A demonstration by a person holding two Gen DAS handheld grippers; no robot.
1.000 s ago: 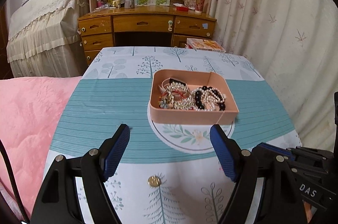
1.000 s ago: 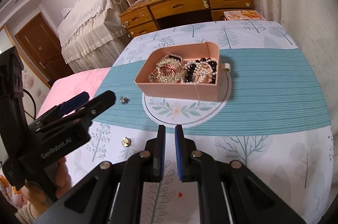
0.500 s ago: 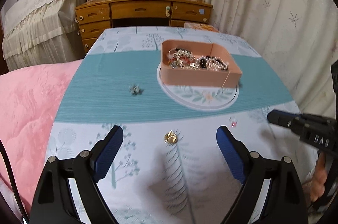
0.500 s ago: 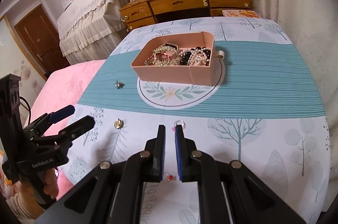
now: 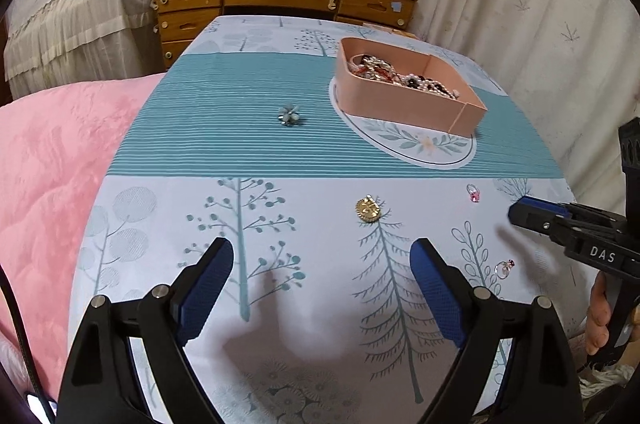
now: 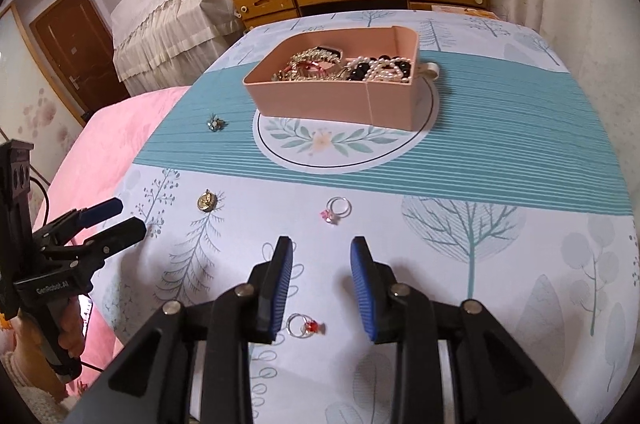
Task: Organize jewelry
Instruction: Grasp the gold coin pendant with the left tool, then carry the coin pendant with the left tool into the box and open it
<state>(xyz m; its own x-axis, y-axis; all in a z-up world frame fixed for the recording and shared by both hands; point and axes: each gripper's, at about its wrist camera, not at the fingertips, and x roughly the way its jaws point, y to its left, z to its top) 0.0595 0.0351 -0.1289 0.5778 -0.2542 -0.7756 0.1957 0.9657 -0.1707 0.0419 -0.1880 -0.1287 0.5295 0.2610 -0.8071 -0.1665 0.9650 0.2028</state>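
Jaws of the right gripper point(image 6: 320, 284), pressed together a second ago, are now opening, with nothing yet between the pads; the silver ring with a red stone point(image 6: 305, 325) lies flat on the cloth just below and between them, slightly toward the left pad. Both grippers have also come lower and nearer the front of the table than in the earlier frames, so the view has shifted from the tray to the loose pieces. Judged from this, a pick of that ring is being set up, not yet made.

Left gripper point(image 5: 320, 288) stands spread wide over bare tree-print tablecloth point(image 5: 280, 224), holding nothing. The round gold brooch point(image 5: 368, 209) lies ahead of it, a little toward its right finger and clear of both pads.

Other loose items: a silver ring with a pink stone point(image 6: 336, 210) ahead of the right gripper, apart from it; a small blue flower-shaped piece point(image 5: 289, 115) on the teal striped band, well ahead of the left gripper.

Destination: the pink rectangular tray point(image 6: 320, 104), already heaped with pearl and black bead strands point(image 6: 380, 66), sits on the printed circle at the table's middle, well apart from both grippers.

Assessment: four pieces remain outside the tray. The rings are thin and lie flat, so a pinch may slip or skid them.
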